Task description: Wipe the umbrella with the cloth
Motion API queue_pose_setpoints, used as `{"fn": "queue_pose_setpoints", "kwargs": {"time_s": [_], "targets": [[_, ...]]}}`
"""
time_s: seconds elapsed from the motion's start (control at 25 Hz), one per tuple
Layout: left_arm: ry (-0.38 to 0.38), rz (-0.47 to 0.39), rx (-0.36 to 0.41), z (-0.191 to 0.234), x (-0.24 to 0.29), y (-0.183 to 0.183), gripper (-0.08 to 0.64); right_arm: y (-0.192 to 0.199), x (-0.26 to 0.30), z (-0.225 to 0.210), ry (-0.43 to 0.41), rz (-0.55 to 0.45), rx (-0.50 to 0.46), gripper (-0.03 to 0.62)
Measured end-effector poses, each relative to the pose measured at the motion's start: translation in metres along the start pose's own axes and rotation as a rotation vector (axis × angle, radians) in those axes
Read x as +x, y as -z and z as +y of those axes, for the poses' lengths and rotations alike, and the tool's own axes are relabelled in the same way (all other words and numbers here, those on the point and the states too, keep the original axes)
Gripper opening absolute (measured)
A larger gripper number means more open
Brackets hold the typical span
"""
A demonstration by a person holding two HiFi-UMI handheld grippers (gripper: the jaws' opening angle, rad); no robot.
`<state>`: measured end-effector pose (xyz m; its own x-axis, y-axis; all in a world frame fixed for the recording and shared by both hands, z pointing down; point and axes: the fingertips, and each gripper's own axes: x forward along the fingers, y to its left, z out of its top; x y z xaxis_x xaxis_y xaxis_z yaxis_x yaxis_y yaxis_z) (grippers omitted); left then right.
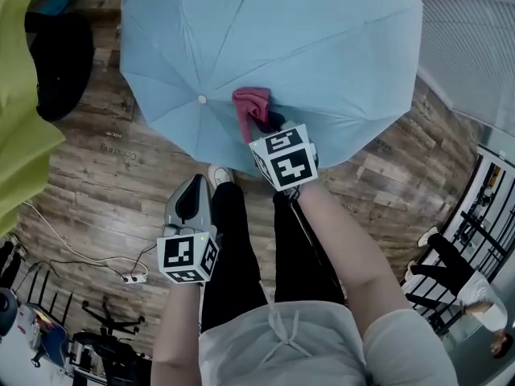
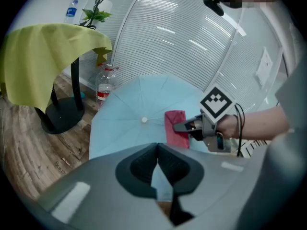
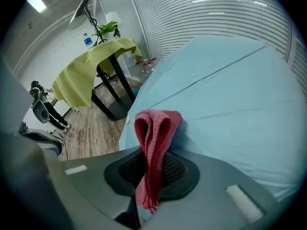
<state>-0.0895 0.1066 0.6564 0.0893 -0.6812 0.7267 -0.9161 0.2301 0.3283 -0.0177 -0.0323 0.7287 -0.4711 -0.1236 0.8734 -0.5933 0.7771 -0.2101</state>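
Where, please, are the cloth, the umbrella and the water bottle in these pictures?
cloth (image 3: 156, 127): right gripper view, its folded top.
umbrella (image 1: 322, 47): head view, bare canopy panel.
water bottle (image 2: 106, 83): left gripper view, its clear body.

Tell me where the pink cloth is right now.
In the head view the pink cloth sits centre frame, clamped in the right gripper and lying against the light-blue umbrella canopy, just right of its white top cap.

Umbrella (image 1: 322, 55) pale blue — cloth (image 1: 251, 103) pinkish-red, perhaps ribbed; tablecloth (image 2: 48, 56) yellow-green.
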Motion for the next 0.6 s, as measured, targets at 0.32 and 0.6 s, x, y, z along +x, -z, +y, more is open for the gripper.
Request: {"fn": "queue_pose_setpoints", "kwargs": {"time_s": [0.32, 0.6], "targets": [[0.041, 0.001, 0.024, -0.065, 0.022, -0.007, 0.008, 0.008, -0.038, -0.047, 0.003, 0.007, 0.0, 0.057], [0.062, 0.005, 0.052, -0.116, 0.043, -0.011, 0.008, 0.02, -0.078, -0.087, 0.017, -0.001, -0.024, 0.057]]}}
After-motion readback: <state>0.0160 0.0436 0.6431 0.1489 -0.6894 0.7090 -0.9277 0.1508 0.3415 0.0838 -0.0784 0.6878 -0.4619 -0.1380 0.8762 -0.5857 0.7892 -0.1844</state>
